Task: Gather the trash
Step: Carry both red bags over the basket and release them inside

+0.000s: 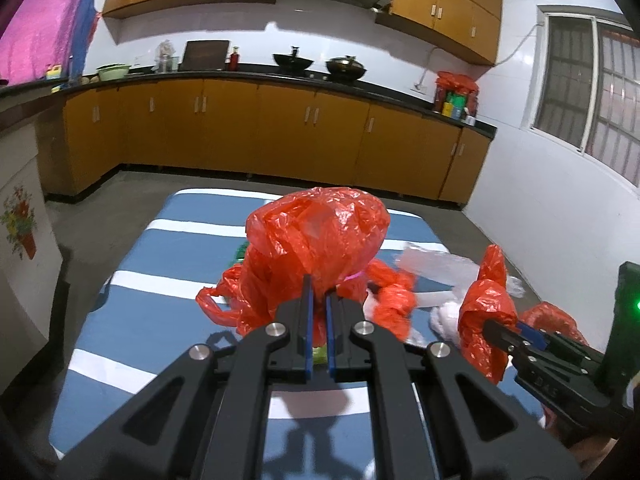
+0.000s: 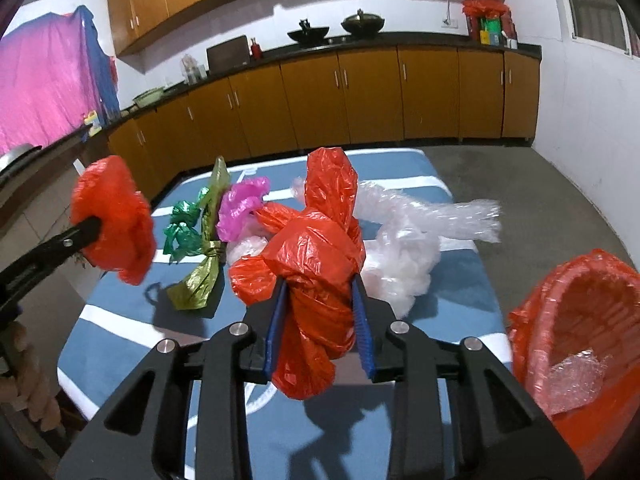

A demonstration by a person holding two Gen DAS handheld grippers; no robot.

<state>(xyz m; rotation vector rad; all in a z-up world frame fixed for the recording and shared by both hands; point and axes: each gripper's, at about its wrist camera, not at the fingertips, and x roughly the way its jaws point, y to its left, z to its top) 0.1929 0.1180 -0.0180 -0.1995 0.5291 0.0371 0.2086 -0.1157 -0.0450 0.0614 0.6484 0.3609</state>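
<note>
Between the right gripper's (image 2: 320,300) blue pads sits a crumpled red bag (image 2: 320,264), pinched and raised just above the striped table (image 2: 120,344). Clear wrap (image 2: 404,256) and green and pink scraps (image 2: 208,236) lie behind it. At left, the left gripper (image 2: 100,226) is clamped on another red wad (image 2: 114,220). Pickup looks done; next, each load probably needs carrying over the red-lined bin (image 2: 576,320) and releasing.
</note>
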